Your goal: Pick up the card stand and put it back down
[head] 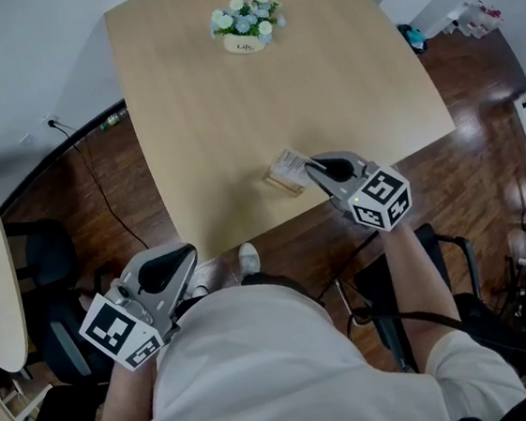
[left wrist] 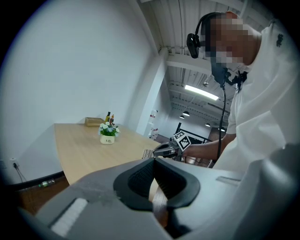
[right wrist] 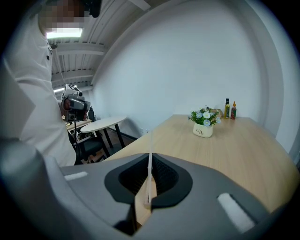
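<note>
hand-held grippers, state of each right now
left hand-held gripper: closed, empty
right hand-held gripper: closed on the card stand

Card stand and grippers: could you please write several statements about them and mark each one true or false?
1. The right gripper is closed on the card stand. True.
2. The left gripper also grips the card stand. False: it is off the table, low at the person's side, with its jaws together on nothing.
3. The card stand is right beside the flower pot. False: the stand is near the table's near edge and the pot is towards the far end.
4. Two small bottles stand beyond the flower pot in the right gripper view. True.
</note>
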The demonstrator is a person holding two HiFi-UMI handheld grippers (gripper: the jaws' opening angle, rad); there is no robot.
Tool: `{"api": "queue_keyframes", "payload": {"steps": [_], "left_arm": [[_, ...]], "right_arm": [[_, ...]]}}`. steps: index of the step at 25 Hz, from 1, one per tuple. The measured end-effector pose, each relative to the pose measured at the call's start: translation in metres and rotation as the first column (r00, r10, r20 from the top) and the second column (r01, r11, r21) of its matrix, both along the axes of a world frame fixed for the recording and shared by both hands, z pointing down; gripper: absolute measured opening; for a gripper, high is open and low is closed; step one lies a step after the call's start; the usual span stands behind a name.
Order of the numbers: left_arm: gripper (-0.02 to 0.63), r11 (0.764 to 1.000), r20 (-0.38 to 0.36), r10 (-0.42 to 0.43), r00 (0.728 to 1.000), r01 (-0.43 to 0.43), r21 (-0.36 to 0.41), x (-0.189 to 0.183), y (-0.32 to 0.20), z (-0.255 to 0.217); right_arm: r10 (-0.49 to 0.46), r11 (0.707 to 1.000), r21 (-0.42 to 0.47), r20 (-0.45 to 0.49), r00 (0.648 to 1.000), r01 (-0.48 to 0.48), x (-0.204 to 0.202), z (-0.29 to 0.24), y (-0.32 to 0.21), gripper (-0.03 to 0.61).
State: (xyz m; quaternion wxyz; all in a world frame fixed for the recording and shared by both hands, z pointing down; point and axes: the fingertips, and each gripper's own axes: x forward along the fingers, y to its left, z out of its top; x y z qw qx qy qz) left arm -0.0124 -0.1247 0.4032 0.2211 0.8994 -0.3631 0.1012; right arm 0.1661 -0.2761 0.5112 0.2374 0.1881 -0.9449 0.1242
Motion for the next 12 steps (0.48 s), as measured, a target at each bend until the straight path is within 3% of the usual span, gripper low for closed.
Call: {"api": "queue_keyframes", "payload": {"steps": [12], "left_arm": [[0.002,1.000,0.006,0.003,1.000,-0.003,-0.005,0.002,-0.004,-0.001]], "right_arm": [[-0.008,1.000,0.004,-0.019,1.000,0.008,-0.004,0.023,0.003,0.020]]}}
